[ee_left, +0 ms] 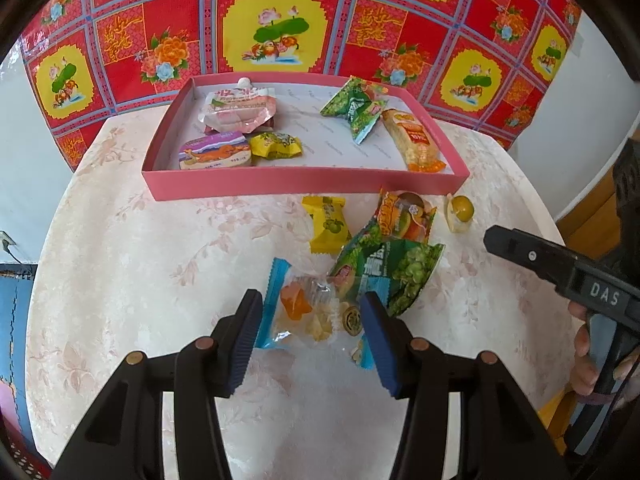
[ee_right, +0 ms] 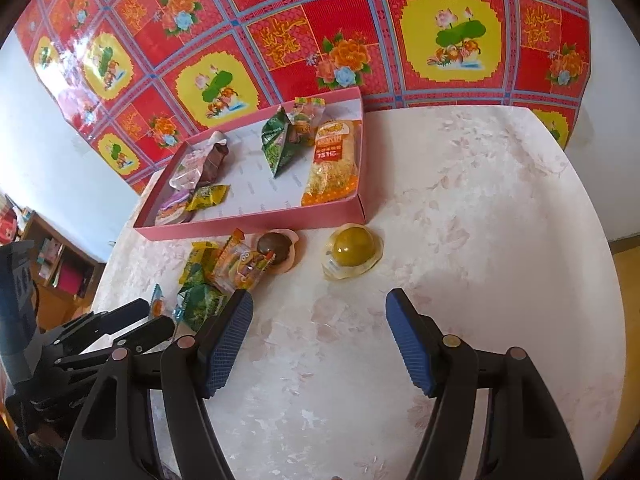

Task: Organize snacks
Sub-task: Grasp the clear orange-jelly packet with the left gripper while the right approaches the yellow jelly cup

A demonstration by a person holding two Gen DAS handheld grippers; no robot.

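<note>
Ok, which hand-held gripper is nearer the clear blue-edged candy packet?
Left. The left hand-held gripper straddles the packet; the right hand-held gripper hangs open over bare table beside the snack pile.

Round table (ee_right: 500, 208) with a pale, faintly floral-patterned top. Behind it, a glossy red and yellow flowered cloth (ee_left: 280, 32) hangs against a white wall (ee_right: 60, 160). Wooden shelf unit (ee_right: 60, 264) with books at far left, below table level.

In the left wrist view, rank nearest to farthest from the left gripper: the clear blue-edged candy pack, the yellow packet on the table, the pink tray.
1. Clear blue-edged candy pack, between the left gripper fingers.
2. Yellow packet, farther up the table.
3. Pink tray, beyond it, by the patterned wall.
</note>
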